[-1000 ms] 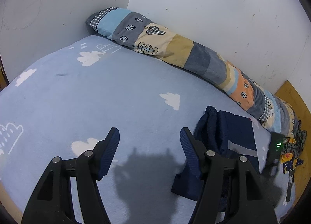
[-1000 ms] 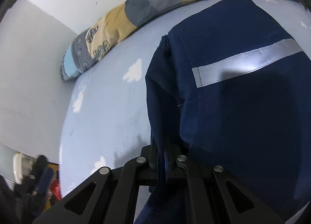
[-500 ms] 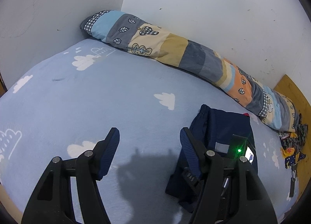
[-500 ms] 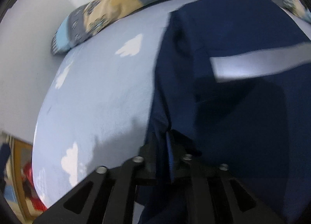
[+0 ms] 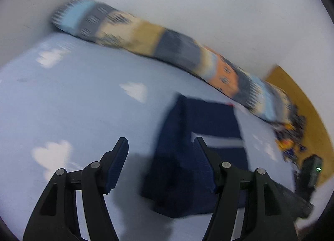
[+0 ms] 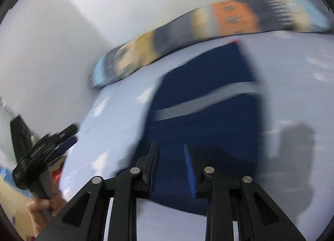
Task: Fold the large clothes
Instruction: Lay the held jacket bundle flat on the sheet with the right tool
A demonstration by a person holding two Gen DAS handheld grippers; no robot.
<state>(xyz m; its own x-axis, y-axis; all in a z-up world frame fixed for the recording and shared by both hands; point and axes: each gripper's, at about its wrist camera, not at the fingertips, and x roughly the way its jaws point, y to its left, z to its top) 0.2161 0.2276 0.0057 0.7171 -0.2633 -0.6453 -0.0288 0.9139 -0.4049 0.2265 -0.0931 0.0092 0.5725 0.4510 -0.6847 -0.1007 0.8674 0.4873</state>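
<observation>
Folded navy garment [image 5: 200, 157] lies on the bed [image 5: 83, 105], both grippers released.

The garment, with a grey stripe [image 6: 204, 103] across it, is folded into a compact rectangle and lies flat on the light blue bed sheet with white clouds, toward the far edge of the bed, near the long patchwork pillow [image 5: 167, 46] that runs along the wall at that edge. The right gripper [image 6: 171, 167] has just been opening; its jaws stand a little apart above the near edge of the garment, and no cloth is between the pads. The left gripper [image 5: 160, 161] is open wider and empty, over the sheet just beside the left edge of the garment. Both views are blurred.
</observation>
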